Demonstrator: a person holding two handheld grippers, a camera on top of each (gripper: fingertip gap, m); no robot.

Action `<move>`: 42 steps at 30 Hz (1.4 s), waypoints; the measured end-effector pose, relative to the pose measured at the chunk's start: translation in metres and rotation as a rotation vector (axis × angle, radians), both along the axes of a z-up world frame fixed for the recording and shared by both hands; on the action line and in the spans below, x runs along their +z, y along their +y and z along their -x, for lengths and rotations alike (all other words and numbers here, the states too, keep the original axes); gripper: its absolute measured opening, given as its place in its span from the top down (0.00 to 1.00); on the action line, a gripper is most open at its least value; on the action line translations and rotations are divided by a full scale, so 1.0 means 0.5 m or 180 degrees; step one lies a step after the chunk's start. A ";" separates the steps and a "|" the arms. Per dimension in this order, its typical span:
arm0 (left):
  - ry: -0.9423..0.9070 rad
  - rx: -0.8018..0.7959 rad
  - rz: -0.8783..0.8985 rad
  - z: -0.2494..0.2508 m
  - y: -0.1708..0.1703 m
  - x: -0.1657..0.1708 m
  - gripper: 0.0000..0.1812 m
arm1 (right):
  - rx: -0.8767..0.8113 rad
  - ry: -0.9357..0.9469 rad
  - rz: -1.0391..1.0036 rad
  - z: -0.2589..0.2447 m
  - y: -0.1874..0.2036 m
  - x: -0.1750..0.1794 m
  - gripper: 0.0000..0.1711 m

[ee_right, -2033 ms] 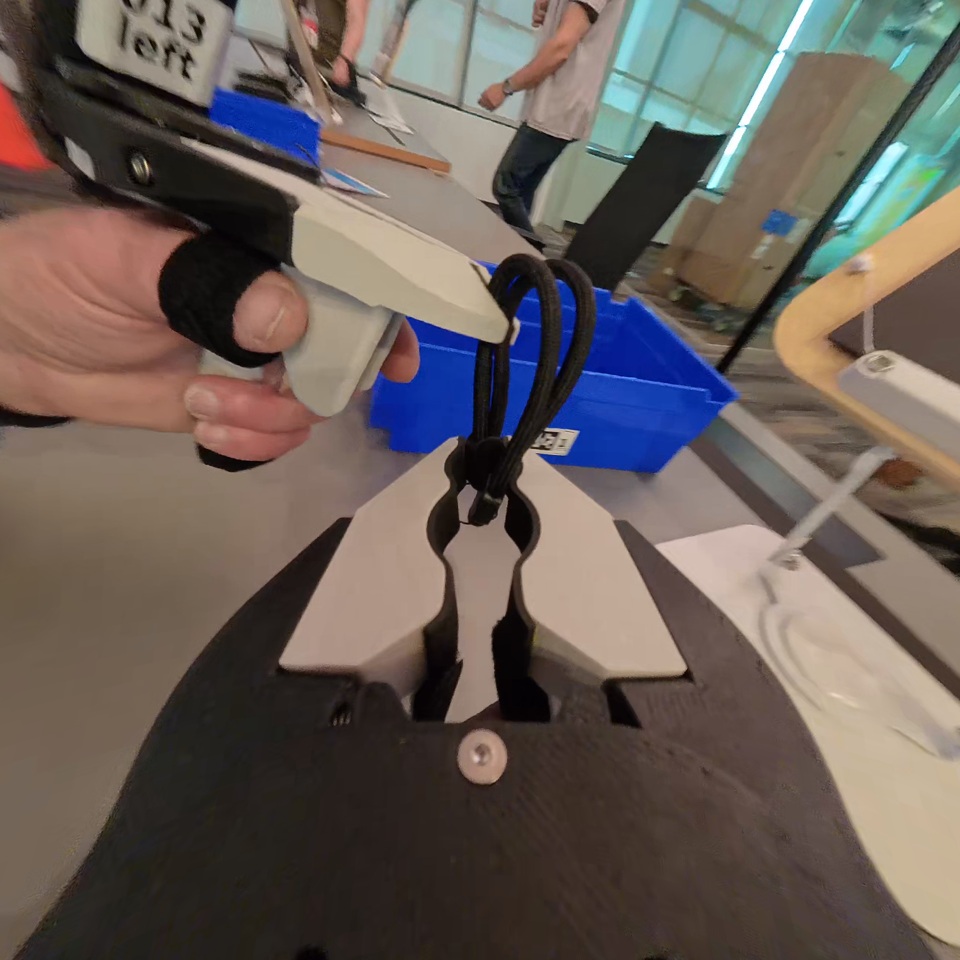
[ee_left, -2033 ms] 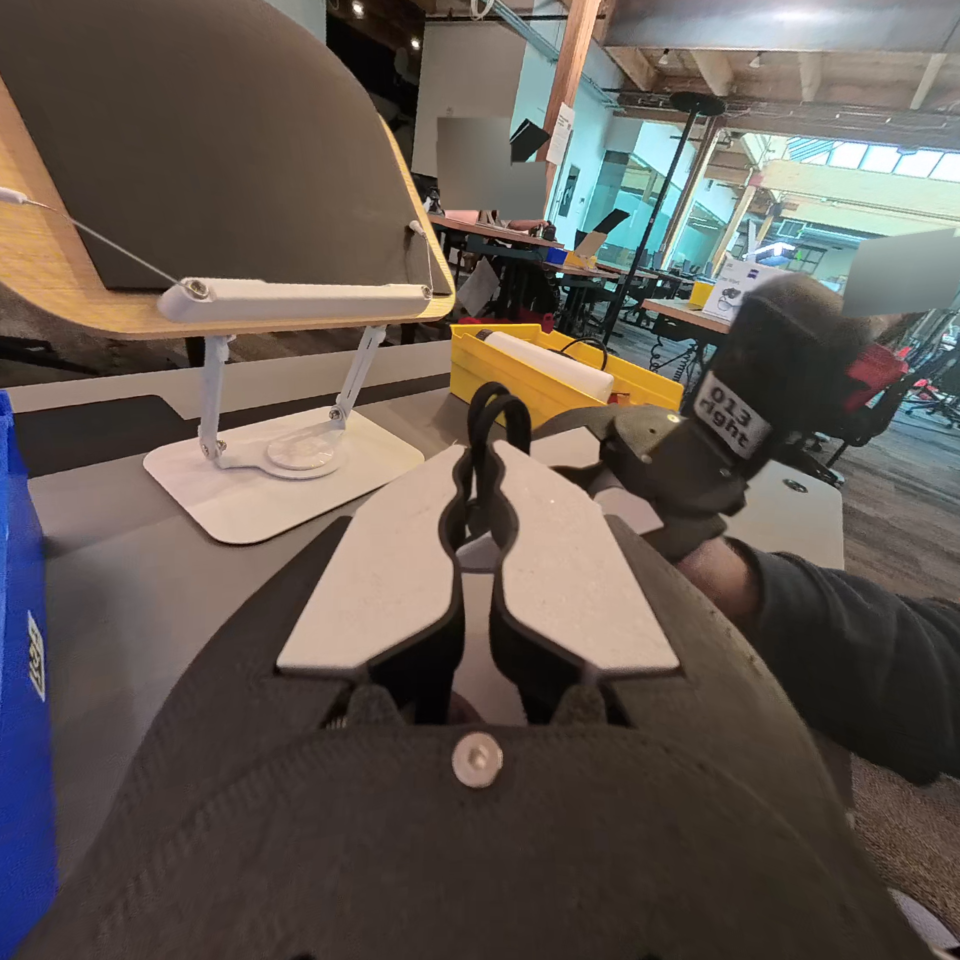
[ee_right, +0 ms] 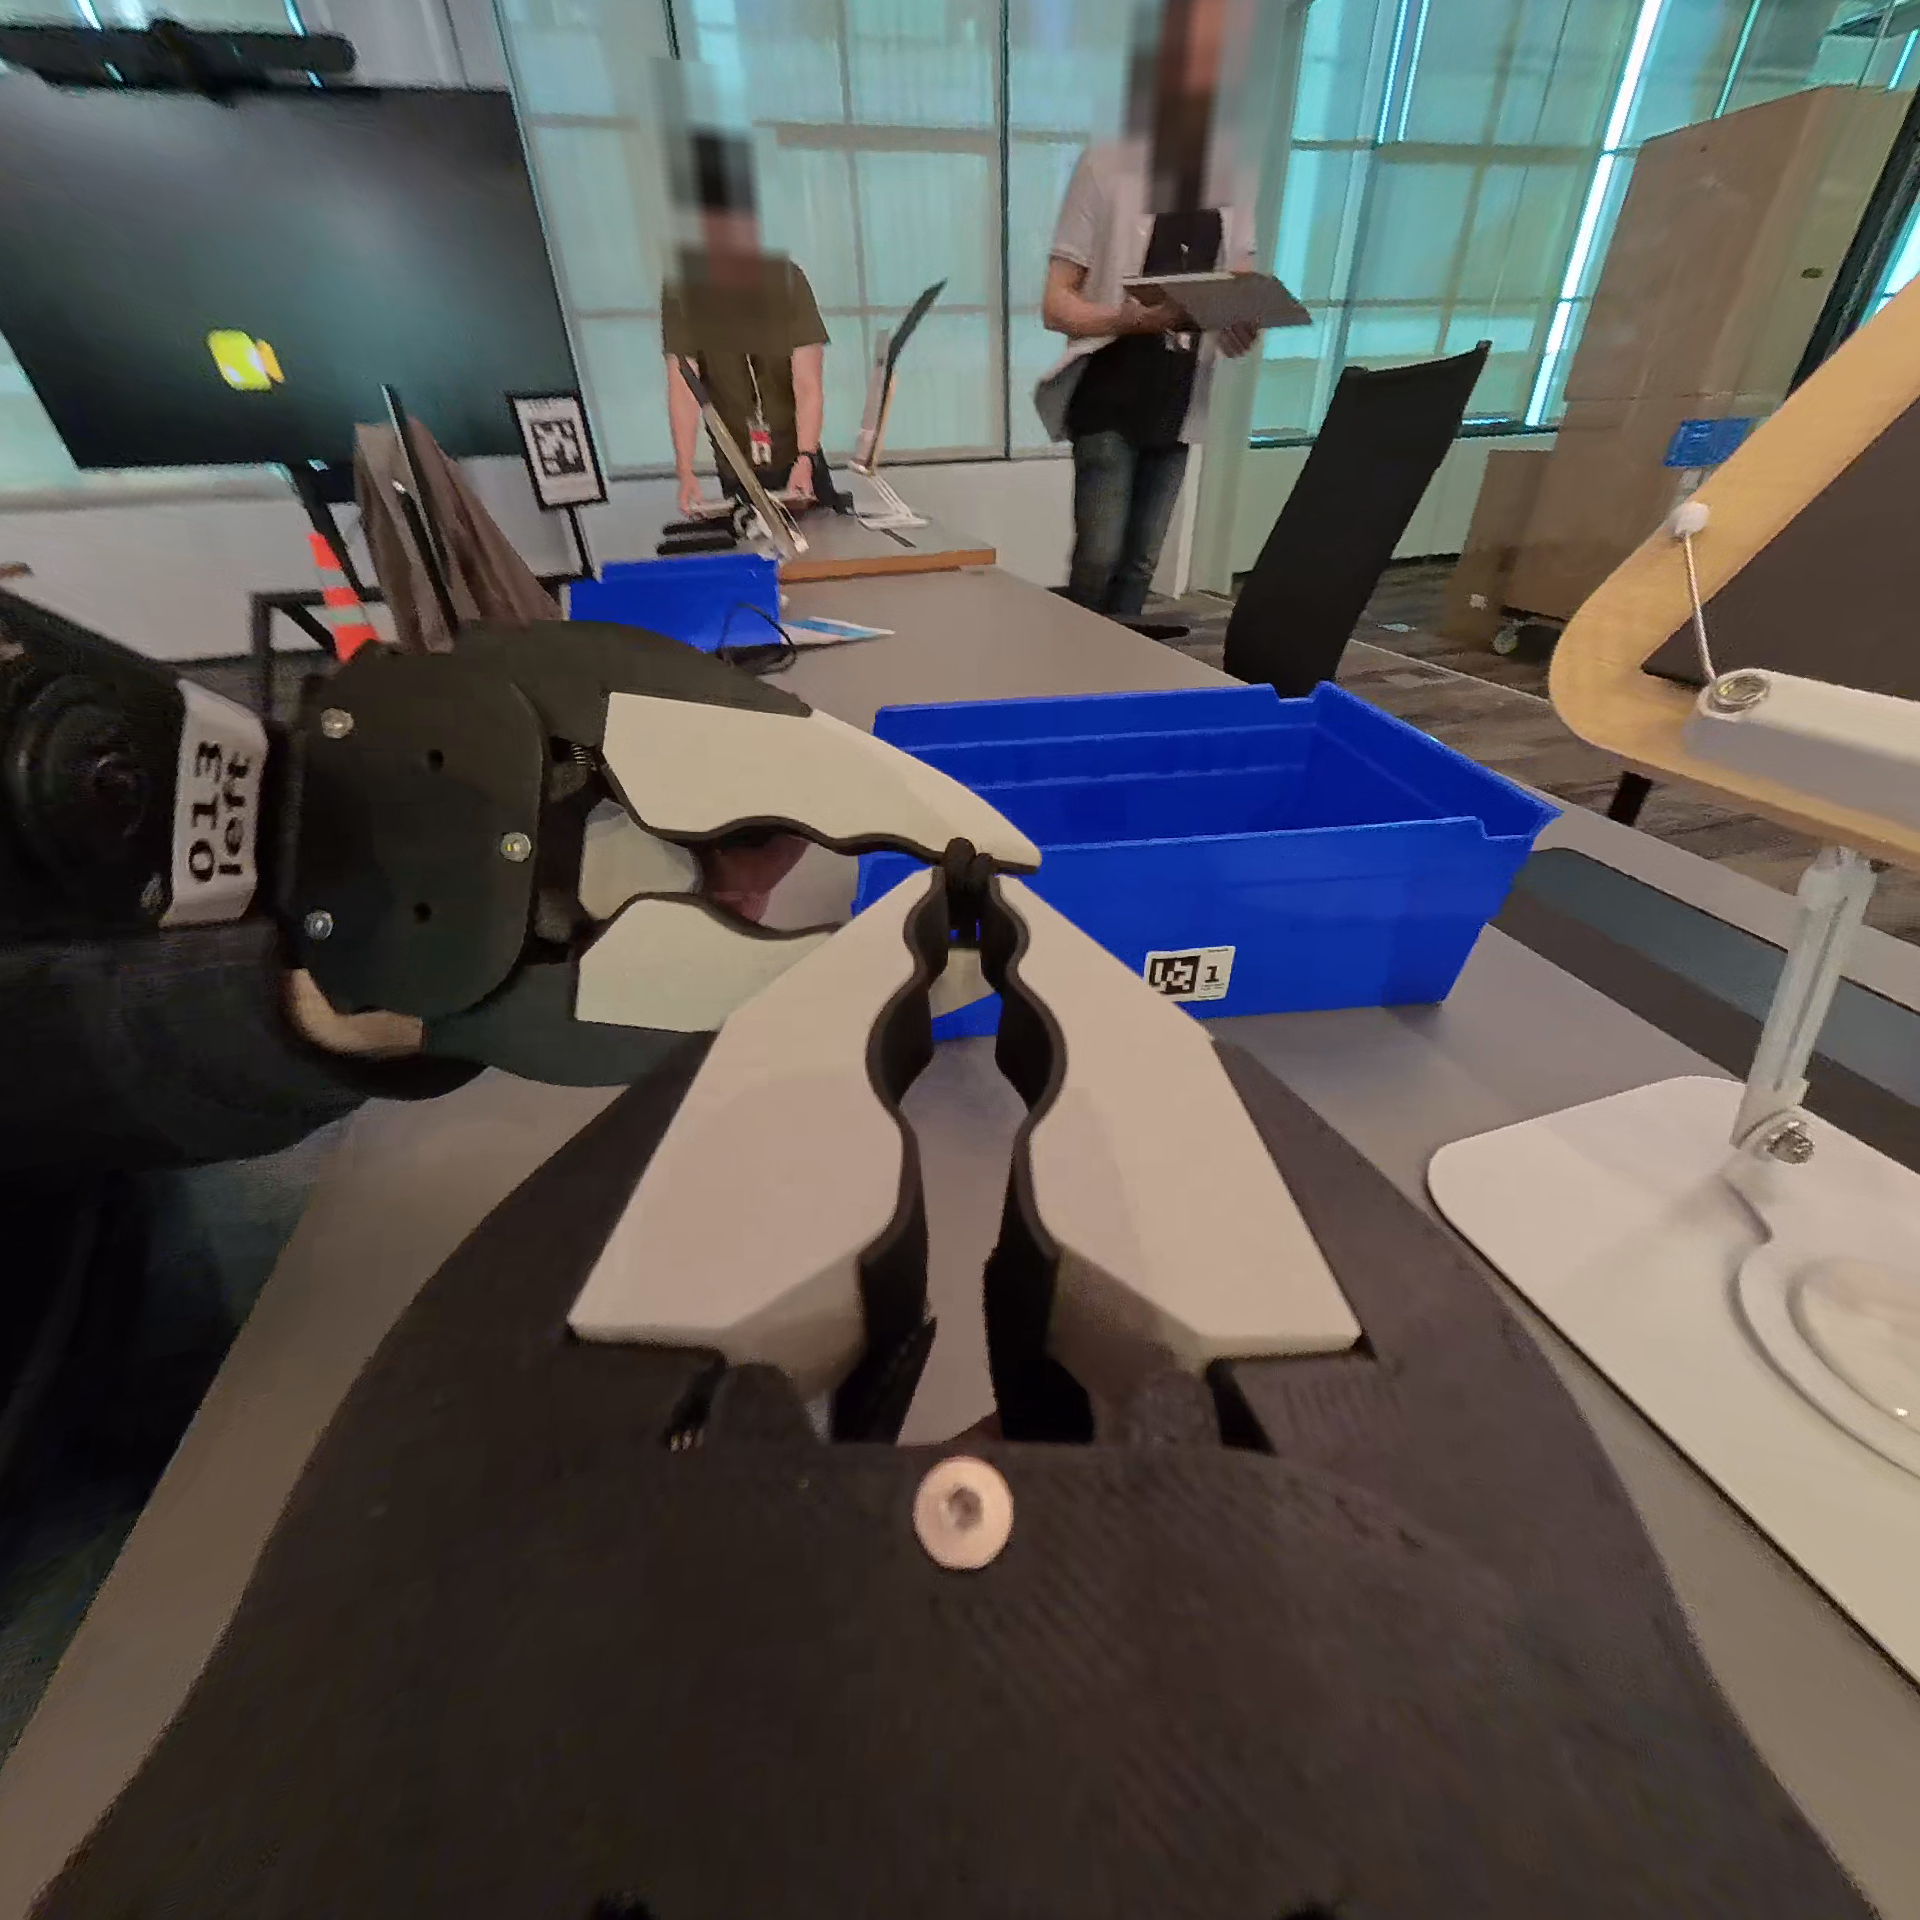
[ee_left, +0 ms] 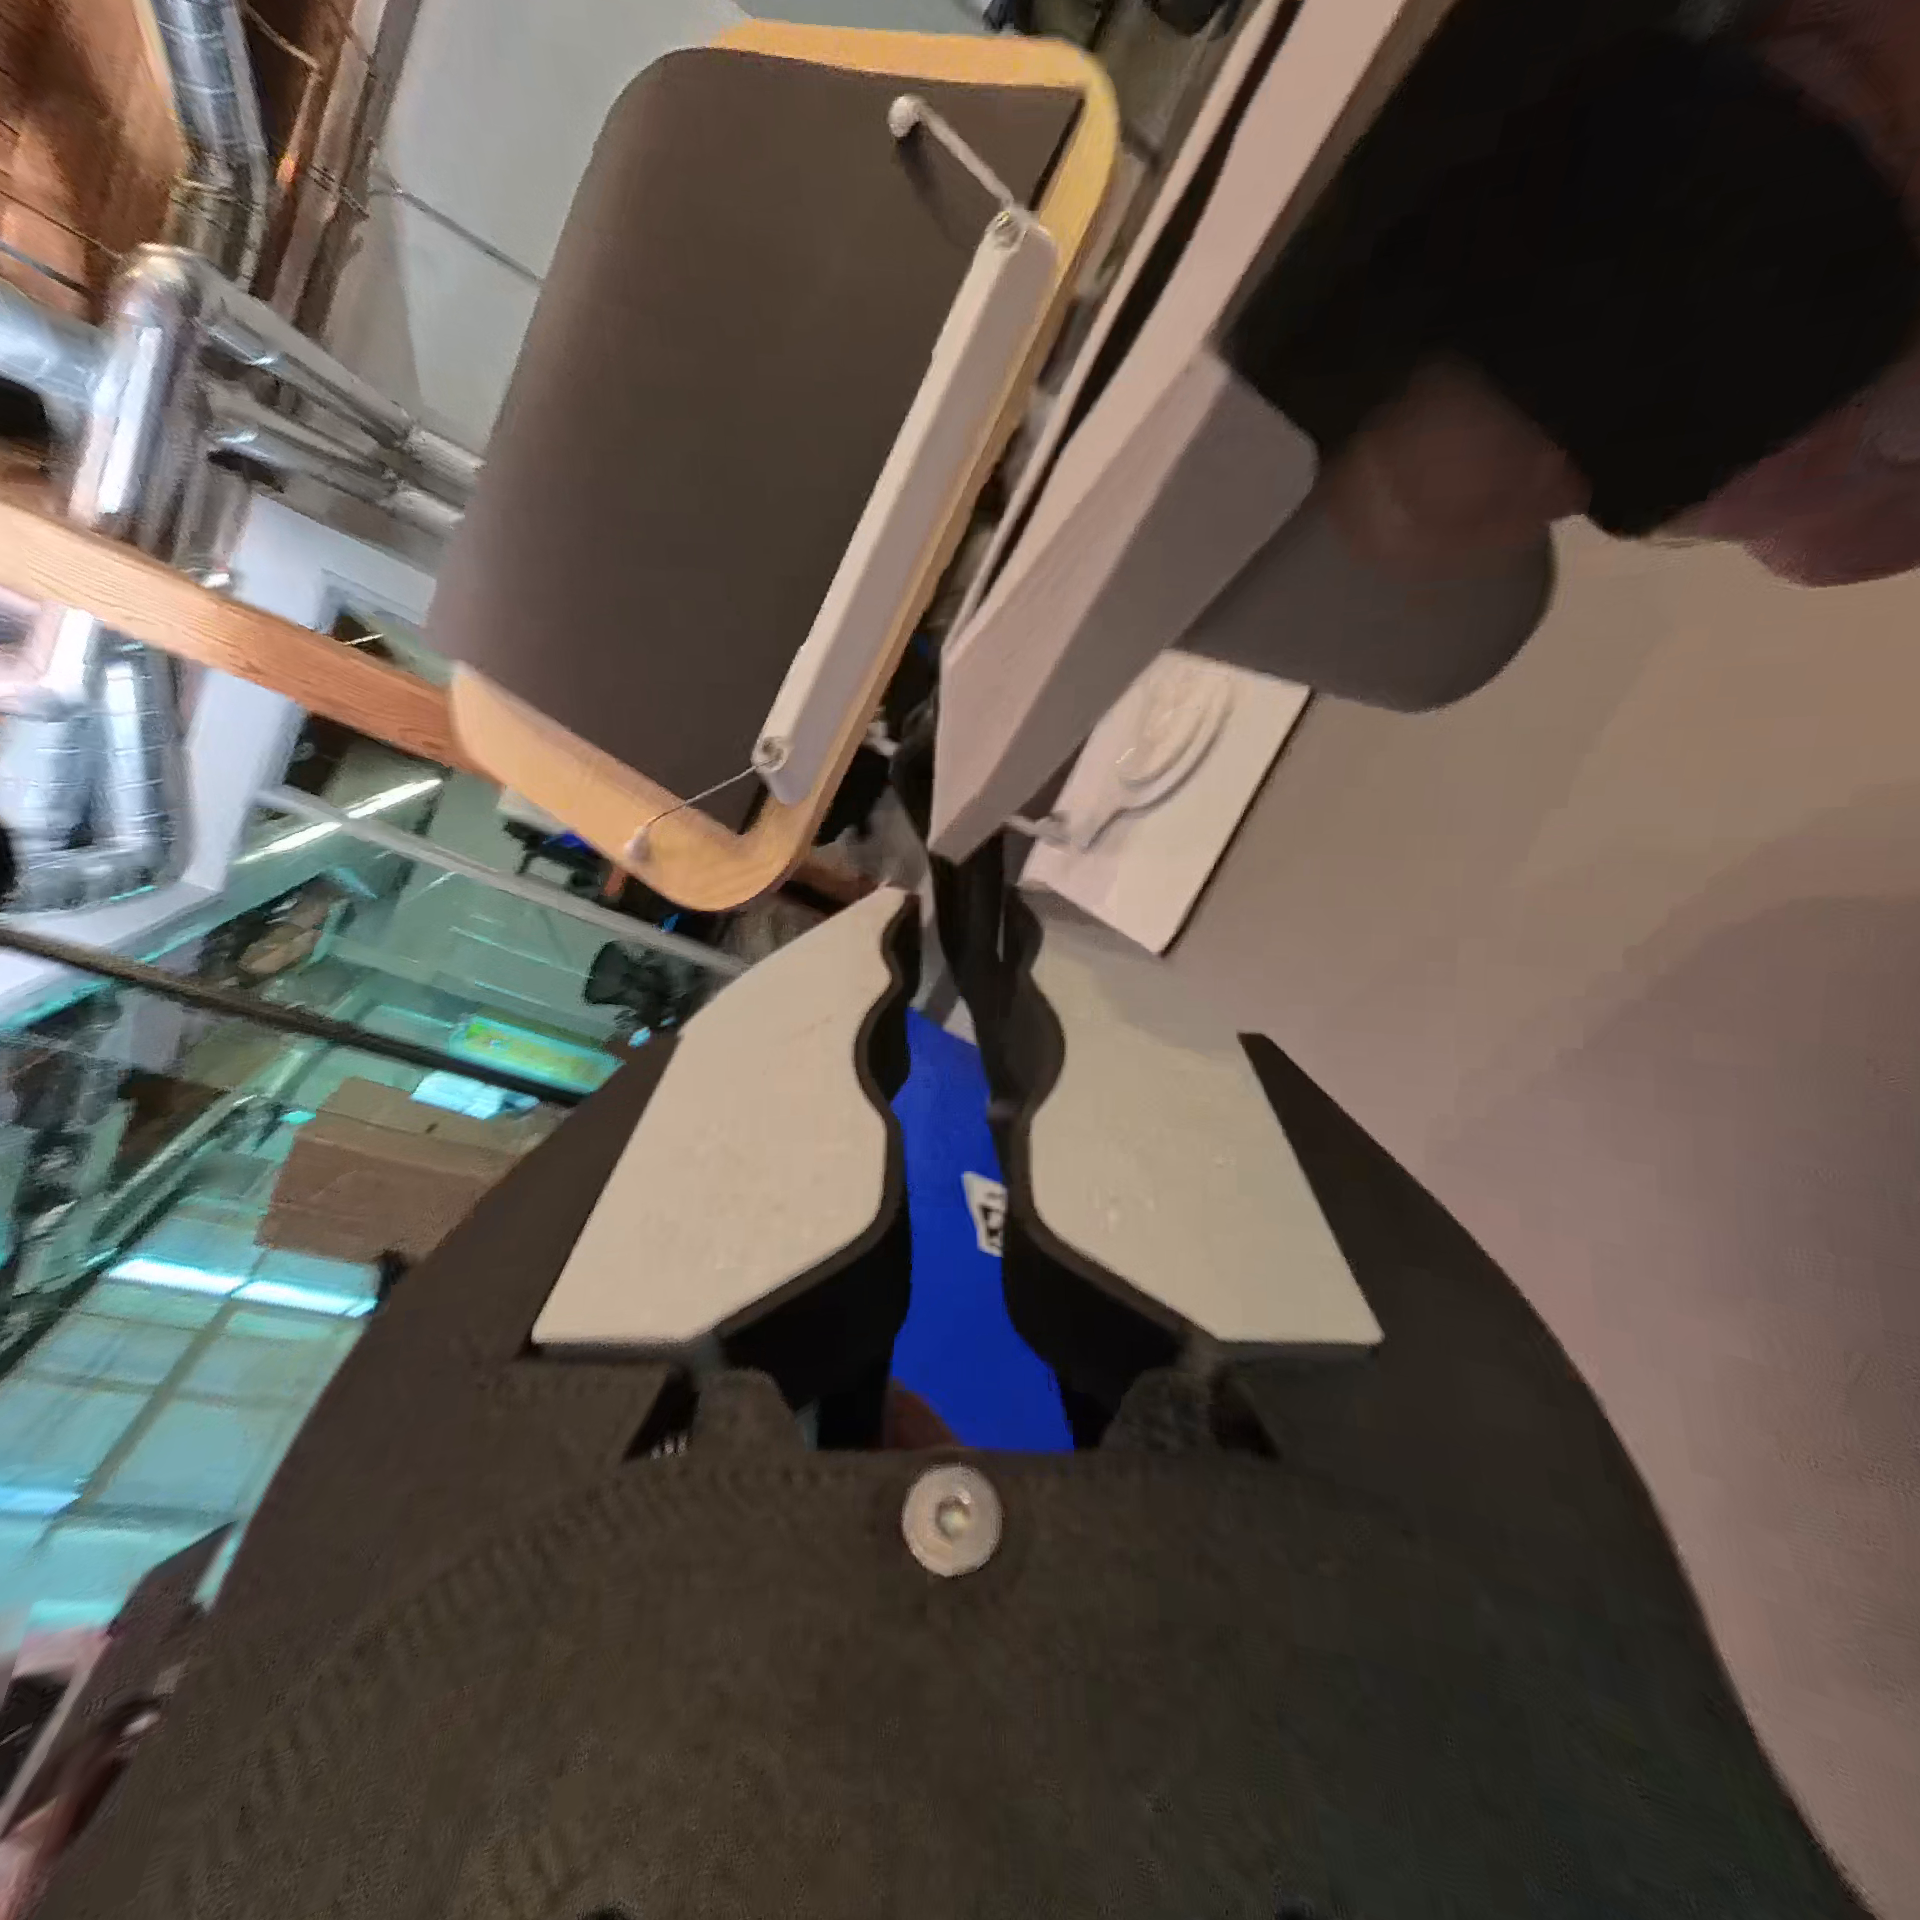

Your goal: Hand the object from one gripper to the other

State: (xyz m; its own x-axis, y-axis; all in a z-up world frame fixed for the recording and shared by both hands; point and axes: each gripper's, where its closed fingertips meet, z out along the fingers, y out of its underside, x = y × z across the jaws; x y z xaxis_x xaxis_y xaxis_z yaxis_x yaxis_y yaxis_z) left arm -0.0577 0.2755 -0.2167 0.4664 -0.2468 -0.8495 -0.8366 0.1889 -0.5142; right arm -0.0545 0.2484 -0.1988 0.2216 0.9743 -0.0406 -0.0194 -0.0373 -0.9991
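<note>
The right gripper (ee_right: 961, 914) pinches a looped black elastic cord (ee_right: 961, 883) at its jaws' tips. The left gripper (ee_right: 914, 914) has its jaws spread around the cord. A blue plastic bin (ee_right: 1195, 831) sits just behind on the grey table (ee_right: 1403, 1049)

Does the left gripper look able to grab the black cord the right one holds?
Probably yes: the black cord, pinched at the tips of the right gripper, lies between the open fingers of the left gripper, with nothing blocking it.

Bin (ee_right: 1195, 831) at frame centre on the counter (ee_right: 1351, 1049); stand (ee_right: 1662, 1226) at right (its base lower right); two persons (ee_right: 743, 384) behind.
</note>
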 end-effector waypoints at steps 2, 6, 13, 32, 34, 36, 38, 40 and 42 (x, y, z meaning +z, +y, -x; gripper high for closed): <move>-0.0154 -0.0266 0.0176 -0.006 -0.010 -0.002 0.86 | 0.0017 0.0085 0.0012 -0.019 0.012 0.009 0.99; -0.0439 -0.0713 0.0794 -0.010 -0.038 -0.011 0.81 | 0.0130 -0.0129 -0.0254 -0.046 0.013 0.010 0.99; -0.0500 -0.1097 0.1367 -0.039 -0.075 -0.032 0.76 | 0.0505 -0.0725 -0.0724 -0.032 -0.039 -0.023 0.99; -0.3401 -0.1010 0.1710 0.020 -0.010 0.045 0.97 | -0.0186 -0.0678 -0.0779 0.010 0.011 -0.030 0.66; -0.3693 -0.1027 0.1844 0.013 -0.011 0.040 0.97 | -0.0578 -0.0876 -0.1211 0.023 0.020 -0.035 0.66; -0.4050 -0.0972 0.1958 0.013 -0.006 0.035 0.97 | -0.1007 -0.1251 -0.1828 0.028 0.027 -0.041 0.66; -0.4379 -0.0933 0.2095 0.014 -0.002 0.029 0.97 | -0.1361 -0.1617 -0.2338 0.028 0.034 -0.047 0.70; -0.4583 -0.0813 0.2161 0.016 0.002 0.020 0.97 | -0.1644 -0.1877 -0.2513 0.023 0.047 -0.052 0.79; -0.4772 -0.0787 0.2270 0.006 0.000 0.014 0.97 | -0.1858 -0.2063 -0.2573 0.015 0.061 -0.055 0.85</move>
